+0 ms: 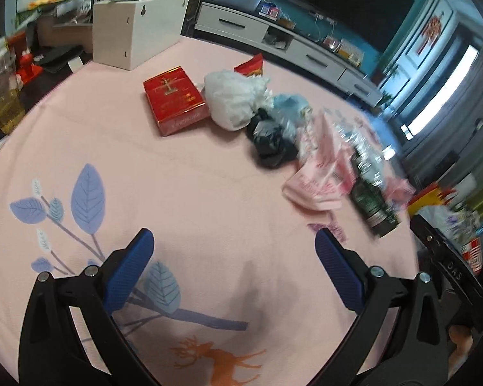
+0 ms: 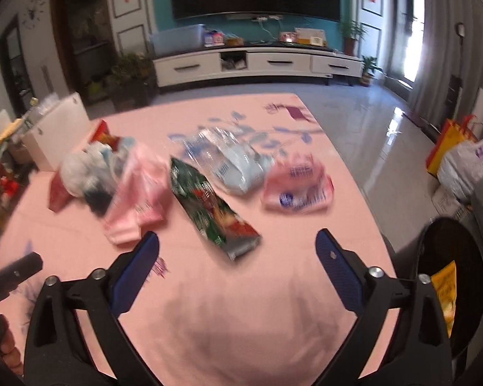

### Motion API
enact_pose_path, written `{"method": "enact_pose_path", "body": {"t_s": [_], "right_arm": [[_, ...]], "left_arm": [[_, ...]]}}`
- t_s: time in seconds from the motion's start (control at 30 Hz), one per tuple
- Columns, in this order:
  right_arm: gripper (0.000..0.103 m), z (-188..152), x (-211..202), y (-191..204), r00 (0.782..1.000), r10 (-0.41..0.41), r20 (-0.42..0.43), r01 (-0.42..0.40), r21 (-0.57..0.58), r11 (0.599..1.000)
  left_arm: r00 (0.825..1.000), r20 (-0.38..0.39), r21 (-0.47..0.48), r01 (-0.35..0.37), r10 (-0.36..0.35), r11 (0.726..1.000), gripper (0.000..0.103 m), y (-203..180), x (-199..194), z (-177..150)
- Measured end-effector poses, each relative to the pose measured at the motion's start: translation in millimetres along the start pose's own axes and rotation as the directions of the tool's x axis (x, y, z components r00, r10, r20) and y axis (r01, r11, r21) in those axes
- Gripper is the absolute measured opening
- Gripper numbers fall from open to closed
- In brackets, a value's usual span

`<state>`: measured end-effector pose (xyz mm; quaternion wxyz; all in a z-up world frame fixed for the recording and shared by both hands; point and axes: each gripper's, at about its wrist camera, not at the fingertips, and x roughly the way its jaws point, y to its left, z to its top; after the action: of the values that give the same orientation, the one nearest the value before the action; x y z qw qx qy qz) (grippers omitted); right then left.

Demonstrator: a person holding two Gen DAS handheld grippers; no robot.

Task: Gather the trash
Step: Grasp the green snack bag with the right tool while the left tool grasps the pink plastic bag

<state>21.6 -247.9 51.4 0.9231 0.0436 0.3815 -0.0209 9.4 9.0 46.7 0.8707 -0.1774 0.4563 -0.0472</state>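
Trash lies on a pink tablecloth (image 1: 183,167). In the left wrist view I see a red box (image 1: 174,99), a white crumpled bag (image 1: 232,96), a black bag (image 1: 270,138), a pink wrapper (image 1: 318,177) and a green snack bag (image 1: 370,193). In the right wrist view the green snack bag (image 2: 212,202) lies just ahead, with a pink wrapper (image 2: 138,193) to its left, a clear blue-printed bag (image 2: 228,160) and a pink pack (image 2: 299,186) to its right. My left gripper (image 1: 234,247) is open and empty above the cloth. My right gripper (image 2: 237,251) is open and empty, close to the green bag.
A white box (image 1: 135,29) stands at the table's far left. A black bin (image 2: 454,276) with a yellow item inside sits beside the table's right edge. A white TV cabinet (image 2: 257,64) lines the far wall. Bags (image 2: 460,160) lie on the floor at right.
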Motion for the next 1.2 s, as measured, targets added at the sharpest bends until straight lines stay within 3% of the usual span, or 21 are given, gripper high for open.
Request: {"method": "enact_pose_path", "body": {"t_s": [0.13,0.23,0.4,0.5,0.67,0.8,0.93,1.07,1.2], "right_arm": [[0.082,20.4,10.6,-6.7,0.996,0.083,-0.040,-0.082,0.028,0.996],[0.078,28.2,32.2,1.5,0.987,0.131,-0.095,-0.128,0.035,0.991],[0.069,16.8,63.9,7.4,0.958,0.220,-0.184,-0.213,0.057,0.975],[0.055,11.9,72.0,10.3,0.954,0.221,-0.202,-0.218,0.035,0.975],[0.019,7.6,79.0,3.0,0.943,0.240,-0.230,-0.227,0.082,0.970],[0.013,4.6,73.7,-6.0,0.942,0.250,-0.223,-0.224,0.134,0.965],[0.012,7.1,56.7,-10.4,0.950,0.255,-0.183,-0.230,0.148,0.962],[0.011,11.5,42.6,-17.9,0.951,0.274,-0.143,-0.250,0.170,0.953],[0.011,14.9,38.4,-21.7,0.952,0.276,-0.136,-0.250,0.180,0.951]], "left_arm": [[0.993,-0.039,-0.040,0.109,-0.111,0.993,0.096,1.8,4.9,5.6],[0.988,-0.065,-0.018,0.139,-0.140,0.990,0.078,-9.0,14.2,8.4],[0.976,-0.102,0.010,0.194,-0.192,0.981,0.069,-26.4,34.0,11.8],[0.973,-0.120,0.051,0.203,-0.196,0.978,0.069,-37.9,46.6,16.9],[0.971,-0.123,0.083,0.217,-0.206,0.973,0.069,-56.2,64.7,39.7],[0.956,-0.125,0.128,0.282,-0.267,0.951,0.070,-76.4,77.5,50.3],[0.963,-0.095,0.197,0.267,-0.252,0.943,0.070,-91.9,87.1,52.3],[0.968,-0.085,0.162,0.248,-0.236,0.955,0.070,-89.0,102.6,53.8],[0.965,-0.133,0.131,0.245,-0.228,0.961,0.067,-83.2,117.1,54.0]]}}
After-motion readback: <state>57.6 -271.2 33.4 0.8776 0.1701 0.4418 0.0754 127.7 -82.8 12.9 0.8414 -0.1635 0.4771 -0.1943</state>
